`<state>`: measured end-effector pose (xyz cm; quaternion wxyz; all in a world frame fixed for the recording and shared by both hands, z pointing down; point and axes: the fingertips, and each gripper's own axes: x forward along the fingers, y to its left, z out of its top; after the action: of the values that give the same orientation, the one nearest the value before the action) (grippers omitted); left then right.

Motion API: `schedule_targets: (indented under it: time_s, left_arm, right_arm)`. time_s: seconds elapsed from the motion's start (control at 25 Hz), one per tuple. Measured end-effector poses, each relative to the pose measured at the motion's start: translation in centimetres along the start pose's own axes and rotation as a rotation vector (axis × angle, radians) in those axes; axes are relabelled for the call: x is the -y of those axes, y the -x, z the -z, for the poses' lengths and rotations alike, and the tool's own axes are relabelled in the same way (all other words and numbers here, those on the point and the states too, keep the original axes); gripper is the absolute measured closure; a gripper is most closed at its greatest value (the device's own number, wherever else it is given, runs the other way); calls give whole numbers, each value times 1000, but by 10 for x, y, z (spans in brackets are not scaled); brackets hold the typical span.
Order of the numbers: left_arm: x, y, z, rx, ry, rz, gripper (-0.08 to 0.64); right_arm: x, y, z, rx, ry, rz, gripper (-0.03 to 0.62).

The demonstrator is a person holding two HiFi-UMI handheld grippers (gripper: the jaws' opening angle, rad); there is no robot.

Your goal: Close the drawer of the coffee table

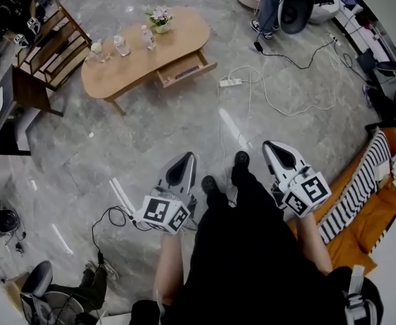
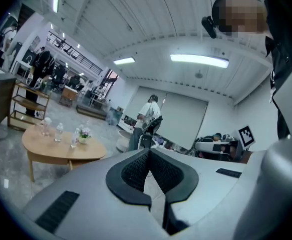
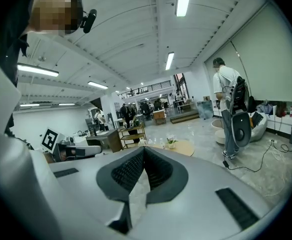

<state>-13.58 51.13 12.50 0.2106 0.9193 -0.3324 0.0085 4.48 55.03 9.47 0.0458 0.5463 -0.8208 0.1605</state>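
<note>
The wooden coffee table (image 1: 177, 39) stands far ahead on the grey floor, and its drawer (image 1: 186, 68) juts open from the near side. The table (image 2: 51, 151) also shows at the left of the left gripper view, and its top (image 3: 183, 146) peeks over the jaws in the right gripper view. My left gripper (image 1: 189, 156) hangs shut and empty in front of me, well short of the table. Off to the right, my right gripper (image 1: 267, 145) is likewise shut with nothing in it. Both point roughly level across the room.
Bottles (image 1: 121, 45) and a flower pot (image 1: 160, 20) stand on the table. A power strip (image 1: 230, 82) and white cables (image 1: 279, 90) lie on the floor right of the drawer. A wooden shelf (image 1: 49, 46) stands left, an orange sofa (image 1: 370, 208) right. A person (image 3: 228, 109) stands by a chair.
</note>
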Motion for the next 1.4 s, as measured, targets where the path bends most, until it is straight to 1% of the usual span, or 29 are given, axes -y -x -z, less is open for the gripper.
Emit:
schedule_targets:
  time_s: [0.16, 0.4, 0.56, 0.72, 0.92, 1.0, 1.12, 1.28, 1.4]
  left_arm:
    - [1, -14, 4, -17, 2, -17, 546]
    - [-5, -46, -11, -10, -21, -58, 546]
    - [-7, -82, -27, -4, -64, -32, 546]
    - [-5, -129, -46, 2, -87, -45, 546]
    - [-8, -174, -48, -5, -83, -109, 546]
    - [-13, -186, -49, -13, -83, -151, 546]
    - [-25, -195, -53, -18, -65, -226, 546]
    - [-41, -195, -50, -32, -38, -282, 546]
    - [-56, -192, -46, -39, -25, -303, 546]
  right_arm:
    - [16, -12, -2, -7, 13, -22, 580]
    - [57, -52, -13, 7, 14, -63, 580]
    - [86, -85, -33, 21, 34, -109, 580]
    - [126, -110, -51, 41, 18, -155, 580]
    - [169, -140, -60, 29, 7, -214, 580]
    - [183, -152, -60, 18, 2, -232, 580]
    - [200, -169, -56, -11, -9, -255, 580]
    - [209, -188, -47, -53, -25, -278, 580]
    - [206, -204, -42, -77, -19, -286, 580]
